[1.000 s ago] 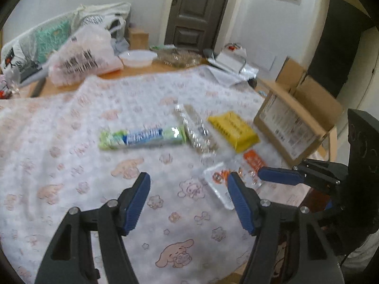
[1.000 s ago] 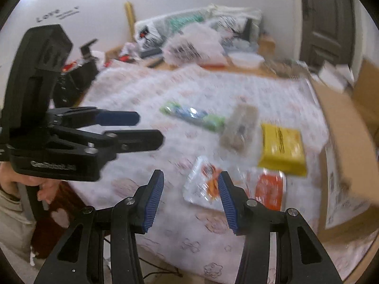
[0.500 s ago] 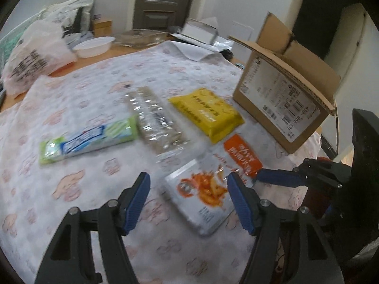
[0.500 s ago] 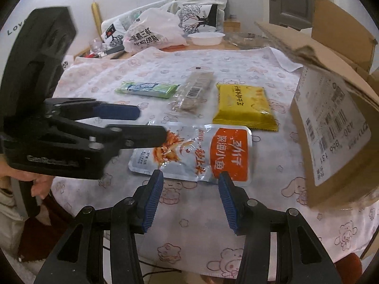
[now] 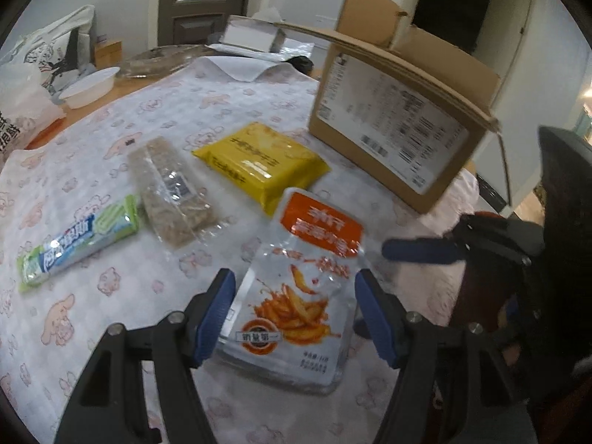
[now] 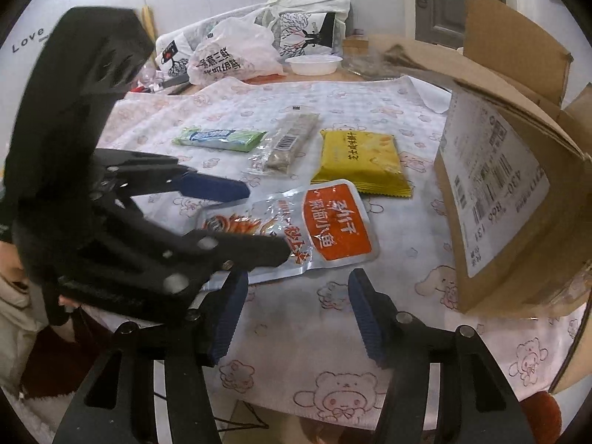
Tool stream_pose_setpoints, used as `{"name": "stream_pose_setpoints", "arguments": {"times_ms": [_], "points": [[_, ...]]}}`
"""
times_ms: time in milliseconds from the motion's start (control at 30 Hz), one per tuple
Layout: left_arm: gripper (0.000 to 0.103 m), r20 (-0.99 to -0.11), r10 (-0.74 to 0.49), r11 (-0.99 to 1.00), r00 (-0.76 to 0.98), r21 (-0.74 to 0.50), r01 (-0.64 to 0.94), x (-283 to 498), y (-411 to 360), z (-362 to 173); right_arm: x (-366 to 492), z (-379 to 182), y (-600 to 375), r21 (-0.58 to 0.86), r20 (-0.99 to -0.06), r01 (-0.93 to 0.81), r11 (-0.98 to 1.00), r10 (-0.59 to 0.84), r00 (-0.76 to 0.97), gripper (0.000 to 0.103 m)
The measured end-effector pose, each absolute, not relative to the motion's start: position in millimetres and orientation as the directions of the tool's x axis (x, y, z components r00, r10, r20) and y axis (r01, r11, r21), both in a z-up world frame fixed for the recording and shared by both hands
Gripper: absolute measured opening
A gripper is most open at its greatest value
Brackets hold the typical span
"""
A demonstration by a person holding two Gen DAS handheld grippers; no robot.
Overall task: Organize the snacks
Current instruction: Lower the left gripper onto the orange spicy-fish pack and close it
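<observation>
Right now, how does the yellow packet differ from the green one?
The yellow packet is broad and flat; the green packet is long and slim. The yellow packet lies nearest the cardboard box, the green packet farthest from it. Both lie sealed, flat and untouched on the tablecloth.

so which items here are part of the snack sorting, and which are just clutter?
Job:
- silver-and-orange foil snack pouch
- yellow snack packet
- clear-wrapped brown bar
- green-and-blue candy stick pack
- open cardboard box

Clutter:
- white plastic bowl
- printed white plastic bag
- tote bag with tree print
</observation>
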State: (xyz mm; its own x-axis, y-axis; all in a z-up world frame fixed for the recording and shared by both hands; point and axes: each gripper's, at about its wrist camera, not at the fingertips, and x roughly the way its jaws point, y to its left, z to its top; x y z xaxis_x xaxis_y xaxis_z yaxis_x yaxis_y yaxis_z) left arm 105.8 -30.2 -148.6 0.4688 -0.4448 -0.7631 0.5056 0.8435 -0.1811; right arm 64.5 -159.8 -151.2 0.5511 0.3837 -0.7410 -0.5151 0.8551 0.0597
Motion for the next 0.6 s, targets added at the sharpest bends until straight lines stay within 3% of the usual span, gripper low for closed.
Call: {"name": "stream_pose_setpoints", "arguments": {"times_ms": [233, 500, 567, 600], "points": [[0.066, -0.778, -0.4, 0.85, 0.484, -0.117, 0.514, 98, -42, -151, 53, -153, -162, 0.004, -0.749, -0.524, 0.852, 0.35, 0.563, 0.06], [0.078, -0.792, -0.362, 0.864, 0.492, -0.087, 0.497, 99, -56, -154, 48, -153, -170, -0.006, -0.75, -0.507, 0.862, 0.332, 0.572, 0.061], [0.078, -0.791, -0.342, 0.873, 0.507, -0.069, 0.482, 98, -59, -155, 47, -153, -170, -0.016, -0.749, -0.506, 0.863, 0.324, 0.578, 0.061], [0.07, -0.79, -0.319, 0.884, 0.523, -0.05, 0.465, 98, -60, -155, 47, -153, -170, -0.016, -0.749, -0.507, 0.862, 0.326, 0.577, 0.061]]}}
